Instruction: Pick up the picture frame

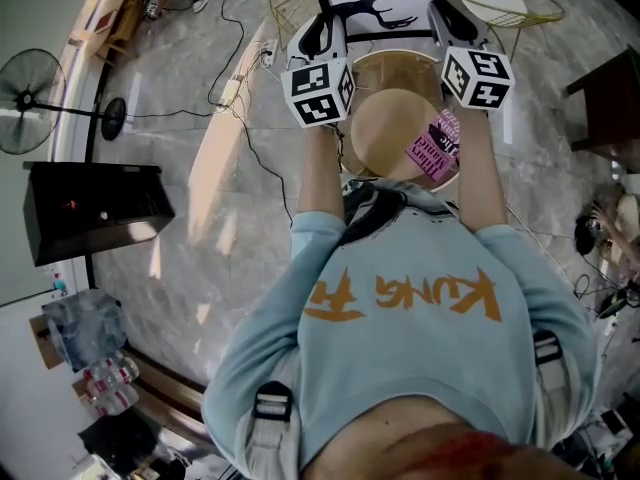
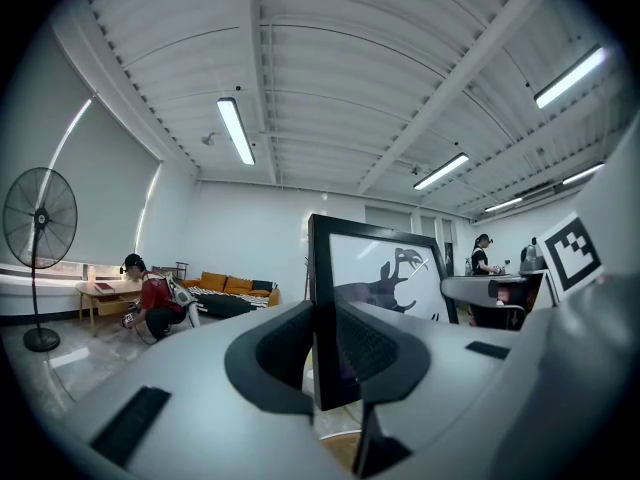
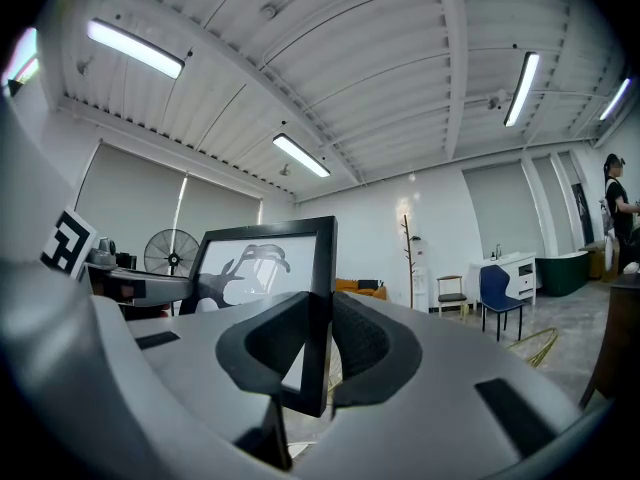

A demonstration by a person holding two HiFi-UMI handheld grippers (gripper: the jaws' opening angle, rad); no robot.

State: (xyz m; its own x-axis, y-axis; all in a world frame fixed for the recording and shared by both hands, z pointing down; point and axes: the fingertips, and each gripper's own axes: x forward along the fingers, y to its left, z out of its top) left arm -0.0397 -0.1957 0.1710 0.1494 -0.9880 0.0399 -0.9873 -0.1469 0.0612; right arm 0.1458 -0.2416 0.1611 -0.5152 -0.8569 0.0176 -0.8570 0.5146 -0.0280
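Note:
The picture frame [image 1: 378, 6] is black with a white print of a dark antlered deer, and it is held upright, off the round wooden table [image 1: 372, 133]. My left gripper [image 1: 322, 30] is shut on its left edge and my right gripper [image 1: 452, 20] on its right edge. In the left gripper view the frame [image 2: 385, 278] stands between the dark pads [image 2: 365, 353], which press its side bar. In the right gripper view the frame [image 3: 255, 268] shows its right bar clamped between the pads [image 3: 355, 343]. Both grippers point level.
A pink book [image 1: 436, 148] lies on the round table below the frame. A standing fan [image 1: 30, 113] and a black box [image 1: 95, 208] are at the left, with cables [image 1: 235, 78] across the marble floor. A gold wire piece [image 1: 520, 8] sits at the top right. A crouching person [image 2: 150, 308] is far off.

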